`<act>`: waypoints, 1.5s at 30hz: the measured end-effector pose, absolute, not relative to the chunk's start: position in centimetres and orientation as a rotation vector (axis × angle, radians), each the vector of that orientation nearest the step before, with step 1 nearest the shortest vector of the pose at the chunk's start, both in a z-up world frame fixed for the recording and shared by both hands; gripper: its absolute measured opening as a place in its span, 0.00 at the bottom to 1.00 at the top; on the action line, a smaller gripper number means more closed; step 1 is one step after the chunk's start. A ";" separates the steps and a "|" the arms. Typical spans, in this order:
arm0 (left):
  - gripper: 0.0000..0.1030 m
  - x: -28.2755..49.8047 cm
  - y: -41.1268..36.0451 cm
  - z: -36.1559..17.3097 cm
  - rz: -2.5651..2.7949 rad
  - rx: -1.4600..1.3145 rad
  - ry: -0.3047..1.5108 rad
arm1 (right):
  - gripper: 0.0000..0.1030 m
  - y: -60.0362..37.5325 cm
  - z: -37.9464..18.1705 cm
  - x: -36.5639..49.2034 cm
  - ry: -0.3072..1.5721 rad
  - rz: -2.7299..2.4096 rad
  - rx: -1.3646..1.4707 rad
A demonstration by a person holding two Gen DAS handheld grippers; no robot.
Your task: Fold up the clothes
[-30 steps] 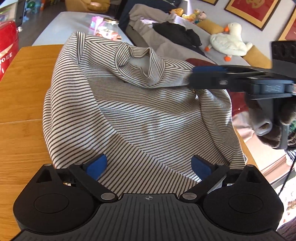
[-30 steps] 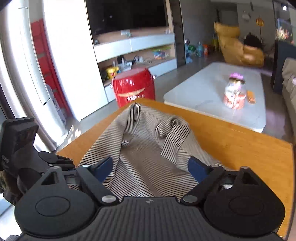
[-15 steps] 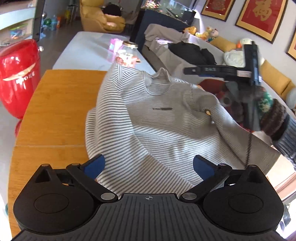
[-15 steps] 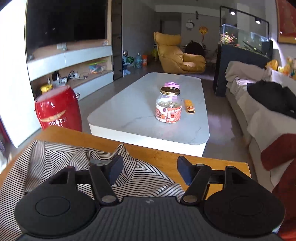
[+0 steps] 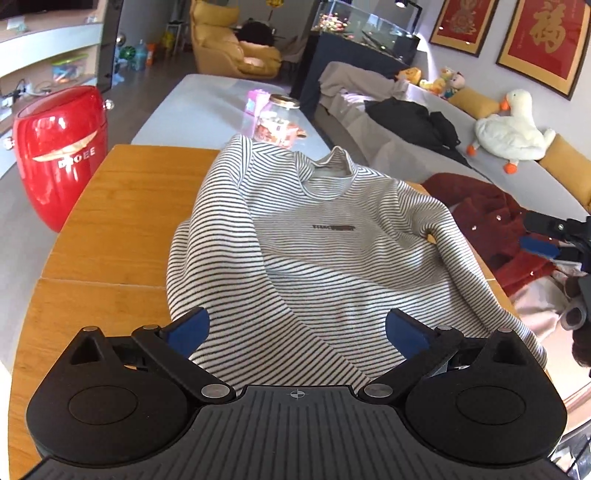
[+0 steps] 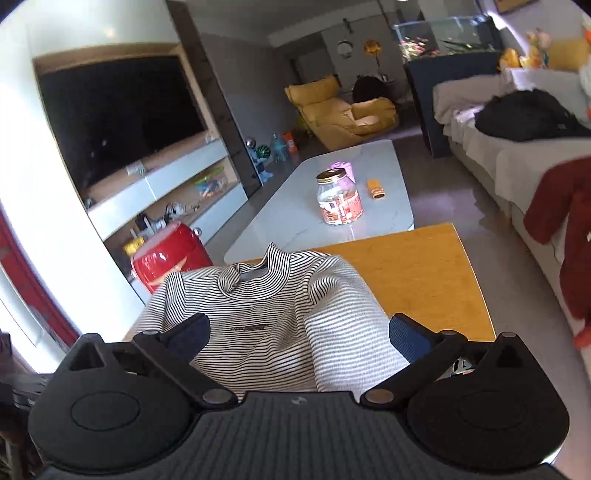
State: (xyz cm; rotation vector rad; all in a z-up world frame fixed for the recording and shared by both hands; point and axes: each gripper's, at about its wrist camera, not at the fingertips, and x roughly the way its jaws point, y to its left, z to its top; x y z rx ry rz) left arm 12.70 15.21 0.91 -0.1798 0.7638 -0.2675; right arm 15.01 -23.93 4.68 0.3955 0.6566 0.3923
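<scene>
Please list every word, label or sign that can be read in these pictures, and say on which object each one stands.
"D?OEE" on the red barrel; second letter lost in glare.
One gold Chinese character on the red framed picture.
Small print on the striped shirt: too blurred to read.
Label on the glass jar: too small to read.

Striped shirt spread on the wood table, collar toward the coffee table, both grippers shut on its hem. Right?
Not quite. Both grippers are open, jaws wide apart over the shirt, holding nothing; each wrist view shows it: left gripper, right gripper. The rest holds: shirt on the table, collar toward the coffee table.
</scene>
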 end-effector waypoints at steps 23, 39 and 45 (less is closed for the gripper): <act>0.45 6.3 12.7 0.3 -0.198 0.249 0.658 | 1.00 -17.2 -1.1 9.5 0.702 0.489 0.310; 0.41 14.1 24.4 6.8 -0.020 -0.153 0.511 | 0.96 -16.0 -0.1 13.7 0.823 0.526 0.343; 0.79 11.9 20.2 3.3 -0.207 -0.082 0.585 | 0.53 -8.8 4.9 19.9 0.744 0.663 0.143</act>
